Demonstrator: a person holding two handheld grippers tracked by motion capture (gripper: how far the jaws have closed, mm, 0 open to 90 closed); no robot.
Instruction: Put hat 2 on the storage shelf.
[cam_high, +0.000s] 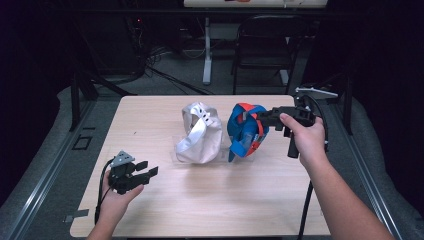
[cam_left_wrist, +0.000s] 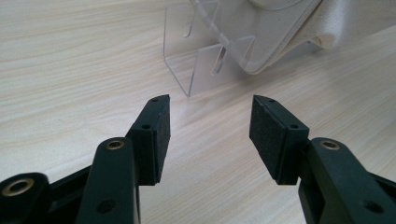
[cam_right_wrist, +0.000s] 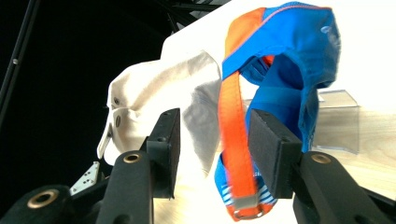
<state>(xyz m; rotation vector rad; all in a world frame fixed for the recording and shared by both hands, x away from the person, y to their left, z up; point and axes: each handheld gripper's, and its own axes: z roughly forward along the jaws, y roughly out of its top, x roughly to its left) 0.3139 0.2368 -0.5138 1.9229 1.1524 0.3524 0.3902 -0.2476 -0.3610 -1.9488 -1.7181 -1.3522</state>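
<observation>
A blue cap (cam_high: 239, 129) with an orange strap (cam_right_wrist: 232, 135) sits tilted on a clear stand (cam_right_wrist: 337, 122) right of the table's middle. Beside it, to the left, a white cap (cam_high: 201, 131) rests on its own clear stand (cam_left_wrist: 201, 65). My right gripper (cam_high: 261, 119) is at the blue cap's right side. In the right gripper view the right gripper (cam_right_wrist: 215, 114) is open, with the orange strap hanging between its pads. My left gripper (cam_high: 149, 168) hovers low over the front left of the table. The left gripper (cam_left_wrist: 211, 100) is open and holds nothing, and it faces the white cap's brim (cam_left_wrist: 285, 42).
The light wooden table (cam_high: 210, 200) has bare surface in front of both caps. Behind it stand a black folding chair (cam_high: 265, 45) and a white post (cam_high: 207, 55), with cables on the grey floor. Dark surroundings lie on both sides.
</observation>
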